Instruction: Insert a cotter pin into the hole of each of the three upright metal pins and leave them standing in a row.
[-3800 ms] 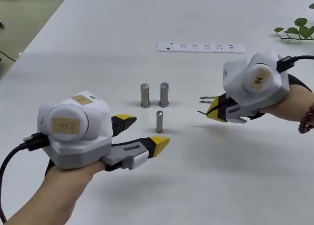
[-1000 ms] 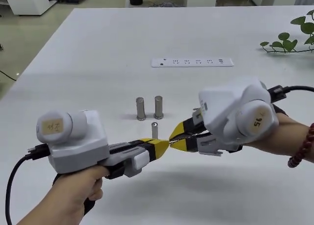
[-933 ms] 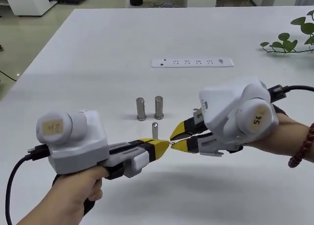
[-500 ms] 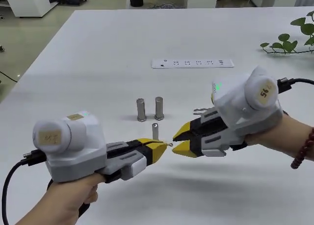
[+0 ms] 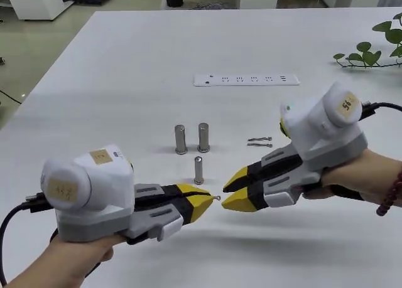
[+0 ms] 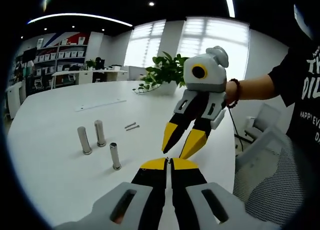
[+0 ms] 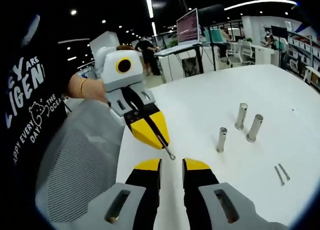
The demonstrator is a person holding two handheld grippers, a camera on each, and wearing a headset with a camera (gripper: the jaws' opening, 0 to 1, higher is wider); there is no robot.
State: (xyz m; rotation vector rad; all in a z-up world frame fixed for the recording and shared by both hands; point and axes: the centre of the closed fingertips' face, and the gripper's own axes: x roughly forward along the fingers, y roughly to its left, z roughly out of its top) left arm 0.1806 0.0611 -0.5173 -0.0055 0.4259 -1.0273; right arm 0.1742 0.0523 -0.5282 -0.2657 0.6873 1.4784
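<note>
The left gripper [image 5: 210,199] pinches a thin silver cotter pin [image 5: 217,197] between its closed yellow tips, loop end poking out. The right gripper [image 5: 226,195] faces it tip to tip, jaws parted and empty. Just beyond, three short grey metal pins stand upright on the white table [image 5: 125,81]: the front pin [image 5: 198,169] nearest the tips, the back-left pin [image 5: 180,139] and back-right pin [image 5: 203,137] side by side behind. Two loose cotter pins [image 5: 259,142] lie flat to their right.

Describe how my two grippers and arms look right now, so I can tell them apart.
Both the left gripper and the right gripper have pale grey-white housings, black jaws with yellow tips, tan handwritten stickers and a black cable at the back. The right wrist wears a dark red bead bracelet. The forearms are bare; the T-shirt is black with white lettering.
</note>
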